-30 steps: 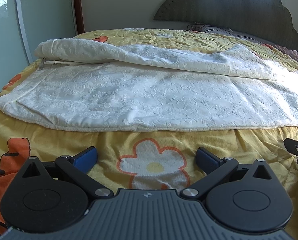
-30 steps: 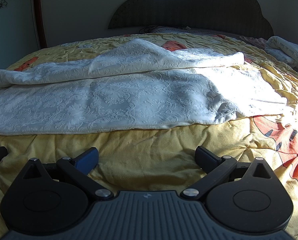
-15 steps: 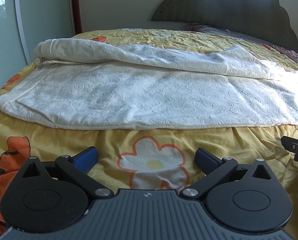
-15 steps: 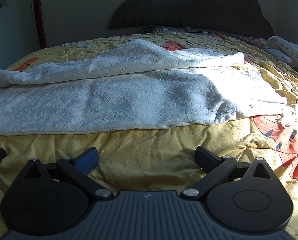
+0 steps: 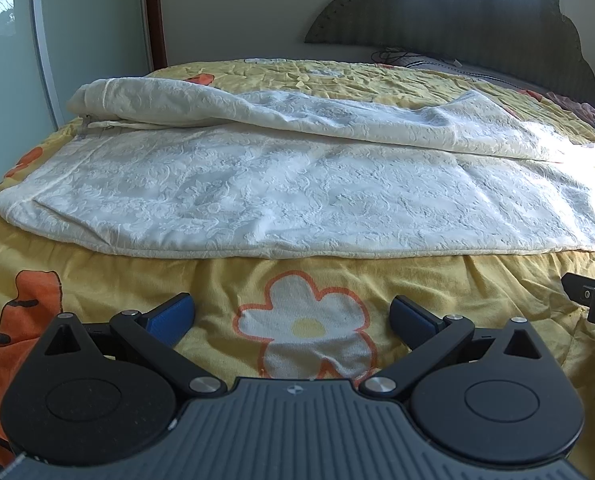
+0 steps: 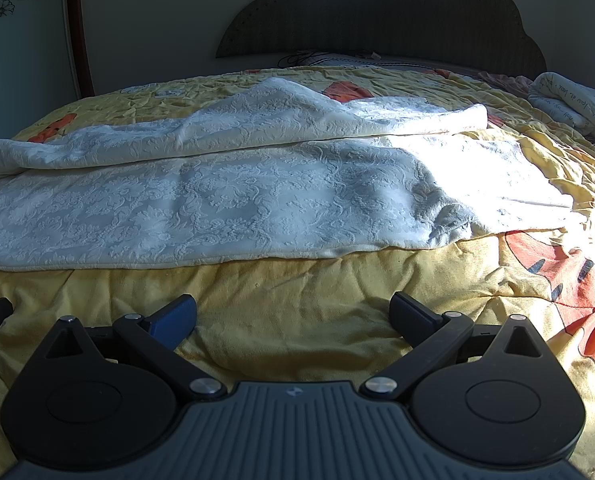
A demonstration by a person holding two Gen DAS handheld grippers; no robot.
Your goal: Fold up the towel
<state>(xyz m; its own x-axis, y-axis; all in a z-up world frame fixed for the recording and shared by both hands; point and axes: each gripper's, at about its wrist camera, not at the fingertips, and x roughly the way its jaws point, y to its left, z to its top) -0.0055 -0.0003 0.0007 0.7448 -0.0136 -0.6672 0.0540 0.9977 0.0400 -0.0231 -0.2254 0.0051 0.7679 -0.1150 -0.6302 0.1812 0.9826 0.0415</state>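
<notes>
A large white embossed towel [image 5: 297, 196] lies spread across the yellow bedspread [image 5: 97, 280], its far long edge folded back over itself into a raised roll. The same towel [image 6: 217, 208] fills the middle of the right wrist view, with its right end in bright sun. My left gripper [image 5: 293, 314] hovers open above a flower print, short of the towel's near hem. My right gripper [image 6: 293, 314] is open too, over bare yellow cloth in front of that hem. Nothing sits between either pair of fingers. Each gripper's tip shows at the edge of the other's view.
A dark scalloped headboard [image 6: 377, 12] stands behind the bed. A folded white cloth with writing [image 6: 573, 104] lies at the far right near the pillows. A glass door and wooden frame [image 5: 153, 16] border the bed on the left. Cables [image 6: 309, 56] rest by the headboard.
The left view has tilted slightly, so the towel sits a little lower and the right gripper's tip has slid down and outward. The right gripper barely moved. Both stay open.
</notes>
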